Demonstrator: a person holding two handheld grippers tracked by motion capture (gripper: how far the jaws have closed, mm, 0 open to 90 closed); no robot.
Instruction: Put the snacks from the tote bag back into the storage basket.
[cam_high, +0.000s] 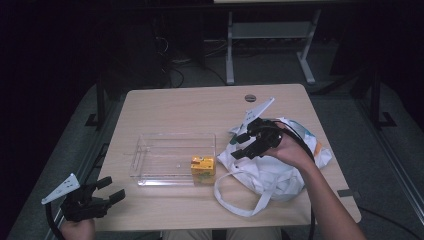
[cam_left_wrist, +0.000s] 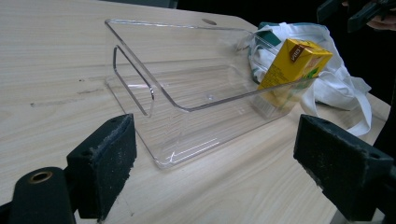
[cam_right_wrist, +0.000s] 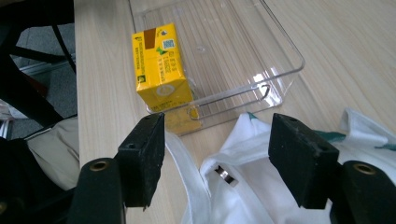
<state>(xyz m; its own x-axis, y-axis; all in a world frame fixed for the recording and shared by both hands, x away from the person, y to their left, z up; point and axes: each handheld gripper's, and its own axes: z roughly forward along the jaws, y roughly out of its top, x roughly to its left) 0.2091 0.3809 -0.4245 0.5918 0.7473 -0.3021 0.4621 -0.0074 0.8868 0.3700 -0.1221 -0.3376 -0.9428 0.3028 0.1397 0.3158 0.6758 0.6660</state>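
A clear plastic bin (cam_high: 172, 159) is set near the middle of a light wooden table (cam_high: 200, 105), with slot handles cut into its short walls. A yellow drink carton (cam_high: 202, 166) is stood upright inside the bin, in the corner nearest the person and closest to the bag. In the right gripper view the carton (cam_right_wrist: 161, 70) is seen pressed against the bin wall (cam_right_wrist: 280, 42), with a brown patch and a small printed code on its face. In the left gripper view the same carton (cam_left_wrist: 294, 63) is seen through the transparent wall of the bin (cam_left_wrist: 187, 93).

A white cloth tote bag (cam_high: 280, 170) with green print is laid crumpled just beside the bin on the right, and one of its long white straps (cam_high: 240, 200) is looped across the table toward the near edge.

The right gripper (cam_high: 252, 141) is held above the bag by the right hand (cam_high: 292, 147), pointed toward the bin; its jaws are spread apart with nothing between them, and the bag (cam_right_wrist: 261, 186) is seen below them. The left gripper (cam_high: 112, 190) is held at the near left corner of the table, well apart from the bin, by the left hand (cam_high: 77, 227); its jaws are likewise spread wide and empty.
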